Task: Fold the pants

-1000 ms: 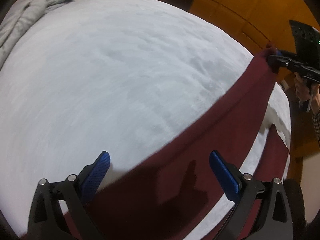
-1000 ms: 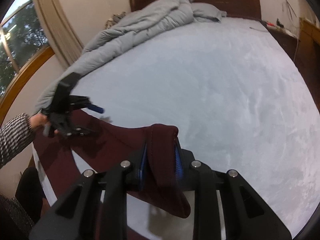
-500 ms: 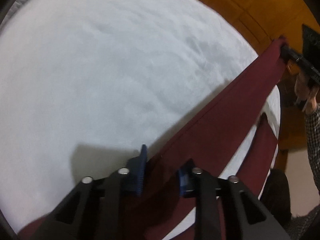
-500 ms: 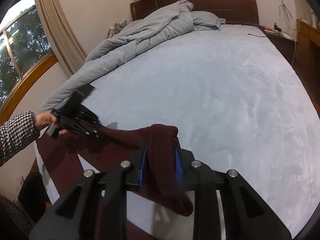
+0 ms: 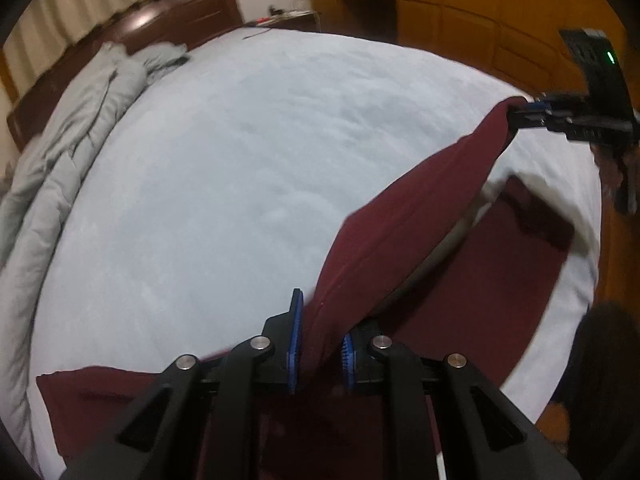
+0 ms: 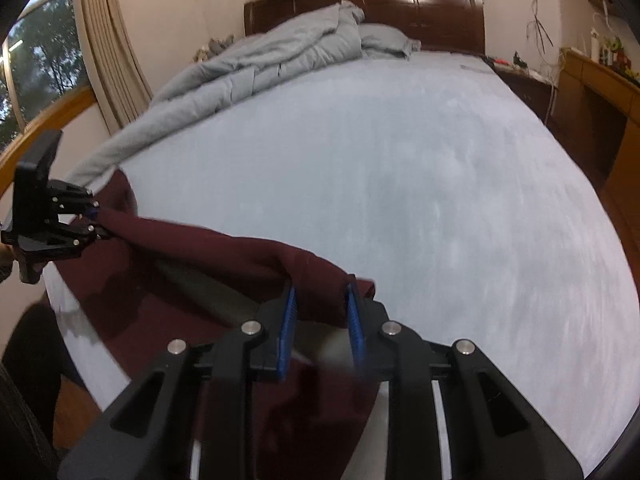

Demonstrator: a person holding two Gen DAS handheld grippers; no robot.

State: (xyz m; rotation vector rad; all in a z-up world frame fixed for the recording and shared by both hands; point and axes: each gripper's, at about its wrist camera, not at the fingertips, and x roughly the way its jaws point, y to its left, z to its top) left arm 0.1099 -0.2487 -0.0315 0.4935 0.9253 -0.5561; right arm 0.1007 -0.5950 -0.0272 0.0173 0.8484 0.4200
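Your black left gripper with blue pads [image 5: 319,344] is clamped on the dark red cloth pants [image 5: 420,216]. They hang lifted over the pale blue bed cover [image 5: 224,184]. Your black right gripper [image 6: 320,312] pinches their other end. I see no words to read.

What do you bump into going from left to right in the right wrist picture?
The other, left gripper → the dark red pants stretched across → the right gripper, jaws pinching the pants → bare light blue bed → wooden desk.
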